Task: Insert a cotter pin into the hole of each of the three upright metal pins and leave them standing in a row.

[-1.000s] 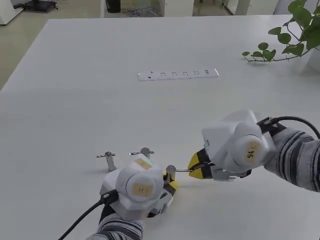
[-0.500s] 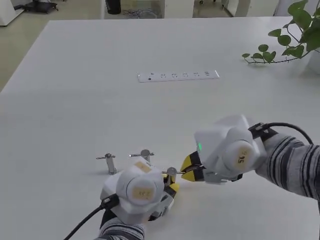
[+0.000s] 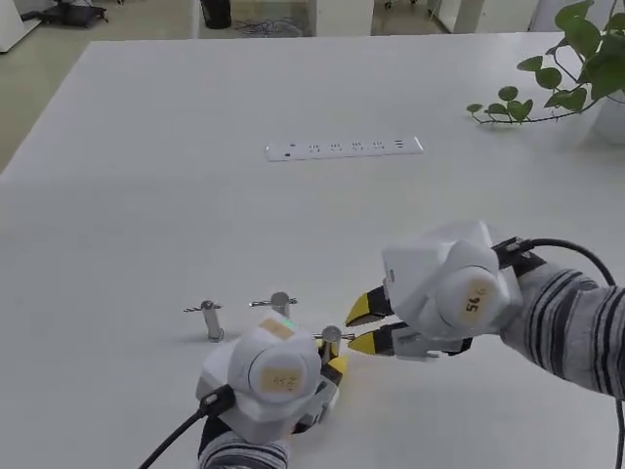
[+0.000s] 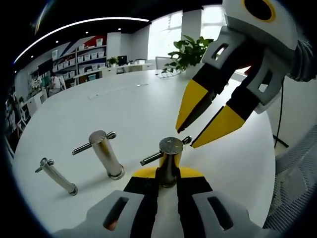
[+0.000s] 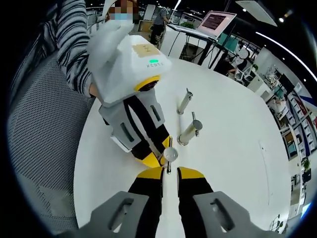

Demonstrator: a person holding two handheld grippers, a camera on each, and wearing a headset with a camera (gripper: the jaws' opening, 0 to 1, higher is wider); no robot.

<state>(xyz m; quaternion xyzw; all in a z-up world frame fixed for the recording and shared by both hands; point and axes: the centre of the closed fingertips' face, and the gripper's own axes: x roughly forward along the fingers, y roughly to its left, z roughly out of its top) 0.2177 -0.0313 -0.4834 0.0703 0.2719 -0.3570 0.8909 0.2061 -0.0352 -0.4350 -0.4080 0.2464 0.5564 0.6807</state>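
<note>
nearest, at 6 o'clock in head view: left gripper [image 3: 333,363] w/ jaws pinching lower shaft of 1st upright pin [image 3: 331,336], cotter pin [image 4: 148,159] thru its hole, loop end toward 3 o'clock. just beside at 3 o'clock, right gripper [image 3: 364,327] w/ yellow jaws spread apart, loop end right at the tips, not gripped. further off at 9–10 o'clock, 2nd pin [image 3: 280,304] & 3rd pin [image 3: 211,319] upright on white table [image 3: 146,215], each w/ own cotter thru, all 3 roughly in a row; well beyond at 12, power strip [image 3: 342,148]; plant [image 3: 571,59] at 1–2 o'clock.
</note>
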